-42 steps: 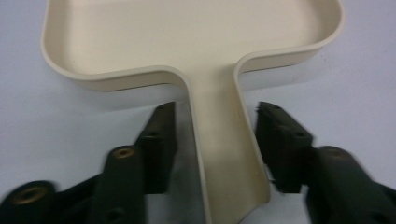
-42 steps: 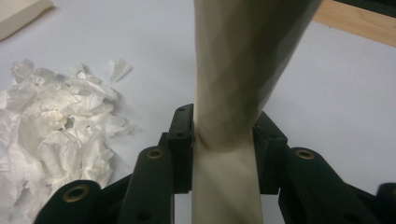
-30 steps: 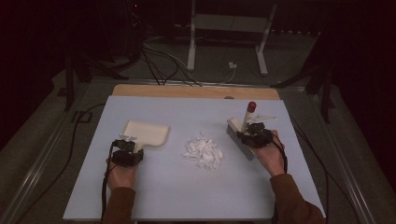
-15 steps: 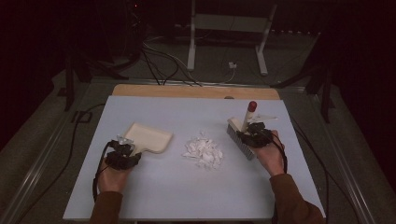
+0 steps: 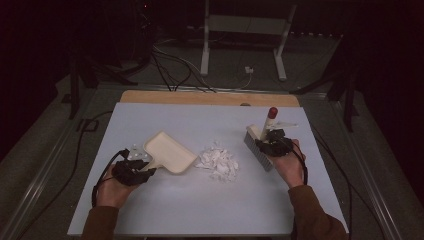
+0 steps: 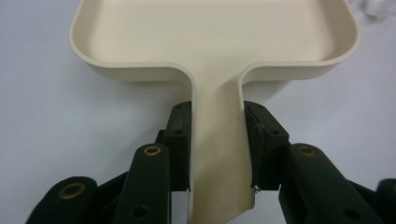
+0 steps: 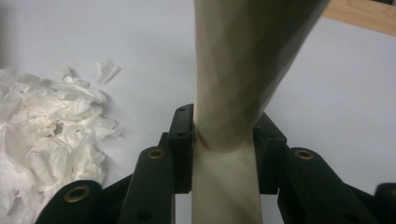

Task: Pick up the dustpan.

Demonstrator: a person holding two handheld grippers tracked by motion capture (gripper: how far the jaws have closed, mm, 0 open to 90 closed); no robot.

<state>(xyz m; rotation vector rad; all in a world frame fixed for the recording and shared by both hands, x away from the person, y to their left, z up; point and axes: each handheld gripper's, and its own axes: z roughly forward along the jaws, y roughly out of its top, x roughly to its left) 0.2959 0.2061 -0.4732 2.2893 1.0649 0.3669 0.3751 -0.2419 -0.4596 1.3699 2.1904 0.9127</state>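
Observation:
My left gripper (image 5: 139,165) (image 6: 217,144) is shut on the flat handle of a cream dustpan (image 5: 169,152) (image 6: 212,42), whose mouth points right toward a pile of torn white paper (image 5: 219,161) (image 7: 44,135) in the middle of the table. At the right, my right gripper (image 5: 270,141) (image 7: 223,149) is shut on the cream handle of a hand brush (image 5: 259,150) (image 7: 243,60) with grey bristles and a red cap on its handle end. The brush stands just right of the paper pile.
The pale blue tabletop (image 5: 200,210) has a wooden strip (image 5: 200,97) along its far edge. Cables and a white stand's legs (image 5: 240,45) lie on the floor beyond. A cable trails from each gripper.
My left gripper has carried the dustpan down-right in the high view, closer to the paper pile, and lifted it a little. The right gripper and brush have kept still.

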